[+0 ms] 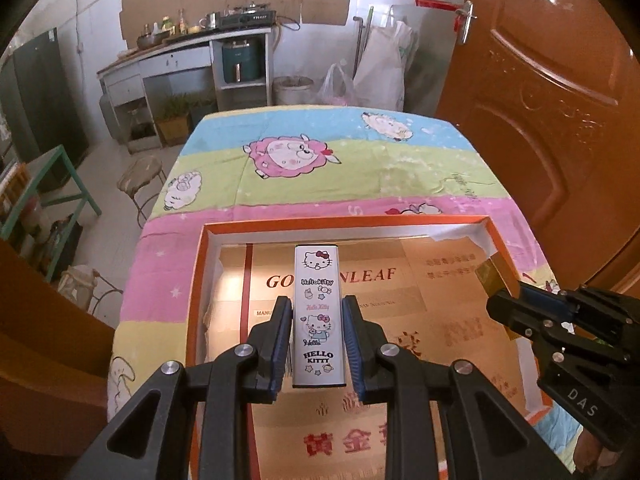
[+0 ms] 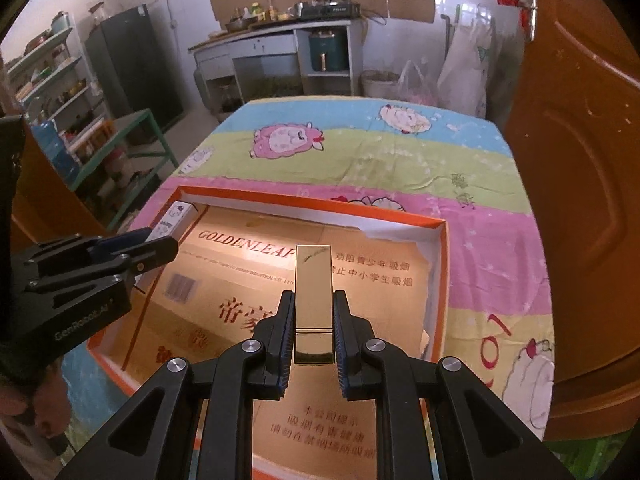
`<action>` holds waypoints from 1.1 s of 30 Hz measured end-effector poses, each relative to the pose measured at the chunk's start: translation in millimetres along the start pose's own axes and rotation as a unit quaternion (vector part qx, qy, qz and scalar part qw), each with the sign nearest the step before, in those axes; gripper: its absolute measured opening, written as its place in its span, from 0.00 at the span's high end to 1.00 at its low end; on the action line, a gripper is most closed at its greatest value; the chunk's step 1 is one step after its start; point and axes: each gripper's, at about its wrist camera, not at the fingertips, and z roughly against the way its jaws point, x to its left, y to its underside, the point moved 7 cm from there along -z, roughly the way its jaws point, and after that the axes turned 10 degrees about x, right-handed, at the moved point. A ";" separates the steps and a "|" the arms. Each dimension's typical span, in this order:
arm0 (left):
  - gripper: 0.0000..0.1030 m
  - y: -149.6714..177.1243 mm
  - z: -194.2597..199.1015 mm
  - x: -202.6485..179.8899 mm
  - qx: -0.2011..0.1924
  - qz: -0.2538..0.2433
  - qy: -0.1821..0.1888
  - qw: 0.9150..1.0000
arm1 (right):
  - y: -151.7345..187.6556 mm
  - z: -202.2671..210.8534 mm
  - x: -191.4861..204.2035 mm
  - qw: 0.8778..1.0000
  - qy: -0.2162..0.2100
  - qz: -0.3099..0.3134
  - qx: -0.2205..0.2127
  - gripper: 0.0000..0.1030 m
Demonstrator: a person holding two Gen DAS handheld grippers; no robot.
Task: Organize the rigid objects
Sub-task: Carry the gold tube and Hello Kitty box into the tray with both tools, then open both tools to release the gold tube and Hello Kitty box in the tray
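Left tongs (image 1: 317,312) grip white bar (image 1: 318,316) | right tongs (image 2: 313,312) grip gold bar (image 2: 314,304)

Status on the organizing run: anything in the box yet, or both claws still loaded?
Done: nothing placed that these views show; the orange-rimmed box shows only its printed cardboard liner.
In hand: left claw is shut on the Hello Kitty case, right claw is shut on the gold bar-shaped case, both above the open box.
Left: set both down inside and release.
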 end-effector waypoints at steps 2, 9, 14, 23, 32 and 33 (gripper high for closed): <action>0.74 -3.0 -5.1 1.5 0.005 0.002 0.001 1.000 | -4.4 -6.4 -2.1 1.000 0.003 0.002 0.005 0.83; 0.74 -12.8 -24.2 3.8 0.019 0.000 -0.002 1.000 | -18.5 -23.3 -5.2 1.000 0.000 0.006 0.016 0.83; 0.74 -16.2 -34.4 4.8 0.030 0.001 0.001 1.000 | -25.5 -37.7 -7.1 1.000 -0.003 0.004 0.028 0.83; 0.74 -20.2 -52.0 9.1 0.044 0.004 0.005 0.999 | -35.2 -61.1 -15.3 0.999 -0.001 -0.004 0.045 0.83; 0.74 -22.6 -67.5 13.1 0.058 0.009 0.012 0.998 | -38.6 -76.3 -16.9 0.998 0.006 -0.004 0.056 0.83; 0.74 -22.6 -68.4 13.6 0.058 0.010 0.012 0.998 | -38.5 -77.6 -16.9 0.998 0.005 -0.004 0.057 0.83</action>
